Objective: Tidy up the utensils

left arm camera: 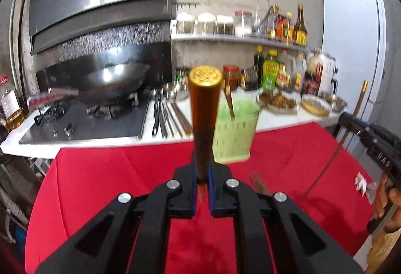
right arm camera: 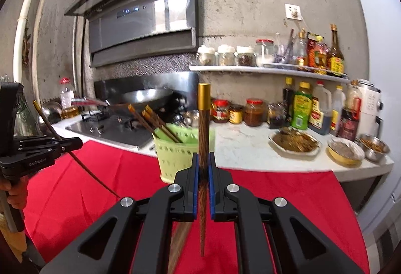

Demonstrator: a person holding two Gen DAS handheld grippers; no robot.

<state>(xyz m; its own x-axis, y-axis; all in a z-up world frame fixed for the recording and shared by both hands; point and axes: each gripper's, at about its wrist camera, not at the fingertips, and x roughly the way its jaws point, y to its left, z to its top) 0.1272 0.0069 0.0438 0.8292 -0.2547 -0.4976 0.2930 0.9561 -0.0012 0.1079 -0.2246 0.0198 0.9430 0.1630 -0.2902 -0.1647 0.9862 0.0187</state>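
My left gripper [left arm camera: 202, 171] is shut on a brown chopstick with a gold cap [left arm camera: 203, 111], held upright above the red tablecloth [left arm camera: 112, 178]. My right gripper [right arm camera: 203, 168] is shut on a like gold-capped chopstick [right arm camera: 203, 128], also upright. A green perforated utensil basket [right arm camera: 175, 151] stands at the far edge of the cloth with several chopsticks [right arm camera: 155, 123] leaning in it; it also shows in the left wrist view [left arm camera: 234, 133], just right of my held chopstick. The left gripper shows at the left of the right wrist view [right arm camera: 72, 143]. One more chopstick [right arm camera: 179, 244] lies on the cloth under my right gripper.
A white counter [right arm camera: 245, 143] behind the cloth carries a gas hob [left arm camera: 82, 123] with a wok [left arm camera: 112, 78], loose metal utensils [left arm camera: 163, 116], dishes of food [right arm camera: 294, 141] and sauce bottles [right arm camera: 303, 108]. A shelf of jars [right arm camera: 233, 55] hangs above. A white fridge [left arm camera: 353, 43] stands right.
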